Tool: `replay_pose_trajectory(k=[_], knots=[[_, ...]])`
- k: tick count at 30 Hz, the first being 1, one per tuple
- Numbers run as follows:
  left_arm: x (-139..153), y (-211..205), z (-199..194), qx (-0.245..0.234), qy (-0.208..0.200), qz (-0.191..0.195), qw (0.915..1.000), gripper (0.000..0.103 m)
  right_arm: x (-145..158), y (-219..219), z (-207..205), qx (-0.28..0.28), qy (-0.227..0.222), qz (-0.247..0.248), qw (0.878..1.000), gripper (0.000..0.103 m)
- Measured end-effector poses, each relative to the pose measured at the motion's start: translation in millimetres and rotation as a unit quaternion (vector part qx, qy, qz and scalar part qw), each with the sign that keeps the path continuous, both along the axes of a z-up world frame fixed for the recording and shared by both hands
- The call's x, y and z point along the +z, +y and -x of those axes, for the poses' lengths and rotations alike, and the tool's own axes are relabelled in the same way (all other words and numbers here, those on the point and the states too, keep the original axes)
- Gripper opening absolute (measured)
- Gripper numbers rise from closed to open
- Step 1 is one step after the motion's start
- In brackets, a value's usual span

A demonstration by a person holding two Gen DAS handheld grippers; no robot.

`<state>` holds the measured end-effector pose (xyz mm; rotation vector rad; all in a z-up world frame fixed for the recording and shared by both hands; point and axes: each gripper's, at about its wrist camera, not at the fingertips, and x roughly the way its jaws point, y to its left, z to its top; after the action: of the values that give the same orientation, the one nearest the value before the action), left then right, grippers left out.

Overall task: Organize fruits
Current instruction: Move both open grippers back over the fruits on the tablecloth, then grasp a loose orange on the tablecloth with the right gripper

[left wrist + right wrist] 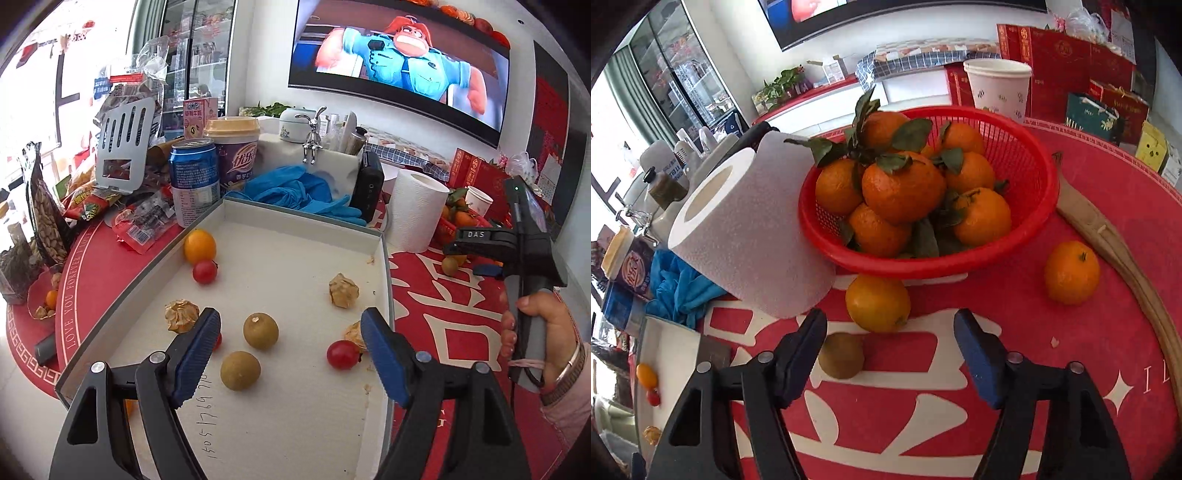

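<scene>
In the left wrist view a shallow white box lid (306, 221) holds two brown longans (260, 331) (240, 370), cherry tomatoes (204, 271) (342, 354), an orange kumquat (200, 245) and husked physalis (343, 290) (181, 315). My left gripper (290, 350) is open and empty just above the longans. In the right wrist view my right gripper (890, 347) is open and empty over the red mat, near a longan (841, 355) and a small orange (878, 302). A red basket (1034, 177) of tangerines stands behind. Another tangerine (1072, 272) lies to the right.
A paper roll (753, 229) leans against the basket's left side. Blue gloves (295, 188), a can (194, 181), a cup (236, 151) and snack bags crowd behind and left of the lid. A wooden piece (1108, 240) curves along the table's right edge. Paper cups (997, 88) stand behind the basket.
</scene>
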<state>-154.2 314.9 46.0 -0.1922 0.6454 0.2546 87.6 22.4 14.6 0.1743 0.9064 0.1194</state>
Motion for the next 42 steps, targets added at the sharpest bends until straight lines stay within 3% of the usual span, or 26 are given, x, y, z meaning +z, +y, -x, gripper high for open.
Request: replay_pose_trajectory(k=[7,13,18,24,25,28,34,42], knots=[[-1.2,-2.8,-1.1,-0.003,0.002,-0.004,1.0,0.081,2.0,1.6,1.6,0.01,-0.009,0.01,1.0,0.074],[0.1,-8.7,-0.2,-0.011,-0.003,-0.006,0.9999,0.081,27.8,-40.1,39.3,-0.05,-0.081,0.046,0.994,0.074],[2.2,-16.6,1.1,-0.019,-0.012,-0.011,0.9997,0.081,22.1,-80.7,22.6,-0.096,-0.045,0.031,0.994,0.074],[1.6,-21.4,-0.2,-0.026,-0.015,-0.016,0.9994,0.081,4.4,-81.0,4.0,-0.085,-0.023,0.055,0.995,0.073],[1.6,-22.4,-0.6,-0.028,-0.015,-0.016,0.9994,0.081,3.6,-81.6,4.3,-0.085,-0.03,0.063,0.994,0.071],[2.3,-27.2,-0.9,-0.037,-0.019,-0.021,0.9989,0.081,4.2,-80.4,3.8,-0.076,-0.031,0.075,0.994,0.039],[5.3,-45.1,-1.3,-0.062,-0.019,-0.044,0.9969,0.081,2.2,-97.2,34.9,-0.045,-0.025,0.031,0.998,0.039],[24.6,-101.9,-34.7,-0.15,0.03,-0.013,0.9881,0.081,5.1,-127.4,116.9,-0.003,-0.031,-0.046,0.998,0.039]])
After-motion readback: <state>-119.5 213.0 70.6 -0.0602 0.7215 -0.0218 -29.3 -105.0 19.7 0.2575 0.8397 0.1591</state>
